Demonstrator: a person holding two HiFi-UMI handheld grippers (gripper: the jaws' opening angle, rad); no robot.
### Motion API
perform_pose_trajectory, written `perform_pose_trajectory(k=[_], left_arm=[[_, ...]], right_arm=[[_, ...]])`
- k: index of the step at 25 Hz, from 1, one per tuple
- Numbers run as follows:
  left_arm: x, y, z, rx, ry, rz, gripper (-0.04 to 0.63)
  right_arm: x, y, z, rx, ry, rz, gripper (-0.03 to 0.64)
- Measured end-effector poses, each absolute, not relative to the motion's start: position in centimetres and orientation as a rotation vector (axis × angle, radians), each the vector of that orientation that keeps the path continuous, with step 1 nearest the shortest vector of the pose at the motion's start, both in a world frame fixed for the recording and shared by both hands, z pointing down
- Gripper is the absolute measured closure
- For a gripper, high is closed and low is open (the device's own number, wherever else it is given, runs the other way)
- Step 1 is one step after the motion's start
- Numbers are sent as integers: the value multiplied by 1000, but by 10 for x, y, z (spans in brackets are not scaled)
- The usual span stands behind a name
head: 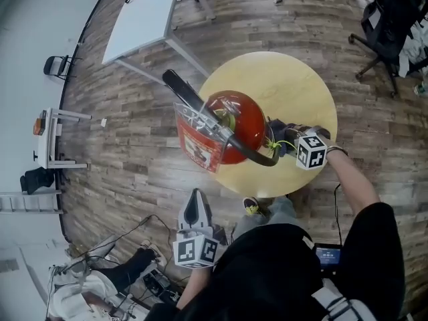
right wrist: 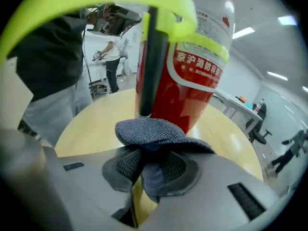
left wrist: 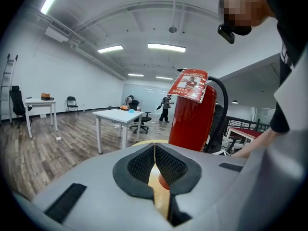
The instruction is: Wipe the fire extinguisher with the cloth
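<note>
Right claw (right wrist: 144,165) clamped on cloth (right wrist: 150,131); fire extinguisher (right wrist: 192,85) just ahead of it, on worktop (right wrist: 96,114). Left claw (left wrist: 155,158) closed, empty, extinguisher ahead-right.

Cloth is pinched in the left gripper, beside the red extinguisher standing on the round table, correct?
Wrong gripper. The right gripper view shows the cloth pinched in the right gripper; the left gripper is shut on nothing. It is beside the red extinguisher standing on the round table.
</note>
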State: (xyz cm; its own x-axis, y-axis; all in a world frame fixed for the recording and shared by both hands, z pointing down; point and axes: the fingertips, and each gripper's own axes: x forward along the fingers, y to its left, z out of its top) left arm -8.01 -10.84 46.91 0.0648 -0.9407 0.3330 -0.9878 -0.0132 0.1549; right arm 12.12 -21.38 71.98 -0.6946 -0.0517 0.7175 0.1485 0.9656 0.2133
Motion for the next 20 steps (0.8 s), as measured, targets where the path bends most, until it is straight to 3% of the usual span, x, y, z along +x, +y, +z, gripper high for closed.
perform_pose_trajectory(k=[10, 20], left_arm=[[-71, -108, 462, 2167, -1760, 156, 572], [-145, -78, 451, 2166, -1784, 66, 572]], right_arm=[[98, -153, 714, 548, -2360, 146, 532], [64, -164, 717, 1232, -2030, 691, 532]])
